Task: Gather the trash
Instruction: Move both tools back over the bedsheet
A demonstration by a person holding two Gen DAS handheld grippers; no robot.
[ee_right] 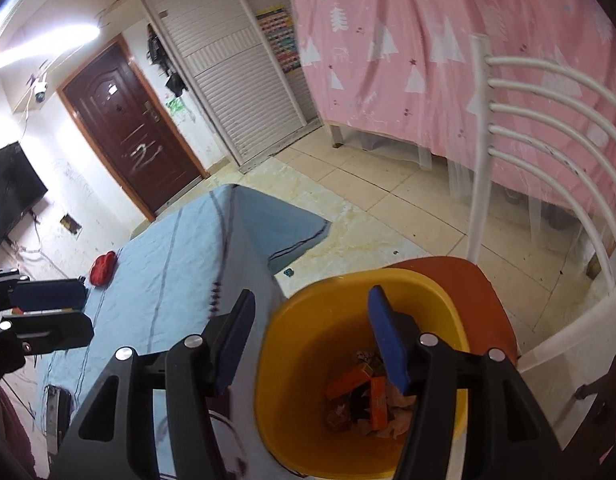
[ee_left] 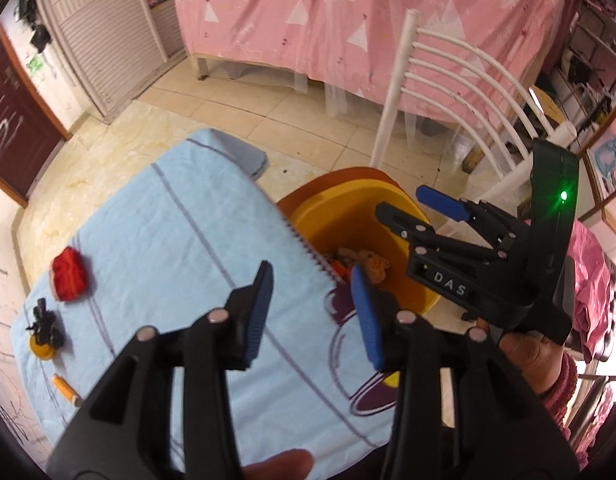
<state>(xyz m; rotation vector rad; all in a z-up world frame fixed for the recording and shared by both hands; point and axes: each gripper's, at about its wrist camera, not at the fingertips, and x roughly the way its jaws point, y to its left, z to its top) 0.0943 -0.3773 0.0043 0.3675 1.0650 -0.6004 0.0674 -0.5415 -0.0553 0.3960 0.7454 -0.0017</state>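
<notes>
Both grippers, left gripper (ee_left: pixel 314 312) and right gripper (ee_right: pixel 308 344), hang partly open and empty by the yellow bin (ee_right: pixel 308 452) of trash (ee_right: pixel 368 400); next, approach the red wrapper (ee_left: pixel 69 276) on the desk (ee_left: pixel 148 220) from above.

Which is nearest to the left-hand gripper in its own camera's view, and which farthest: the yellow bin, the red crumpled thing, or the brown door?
From the left gripper:
1. Yellow bin, just beyond the fingertips, on the right, on an orange chair.
2. Red crumpled thing, on the blue cloth, far left.
3. Brown door, across the floor, at the left edge.
</notes>
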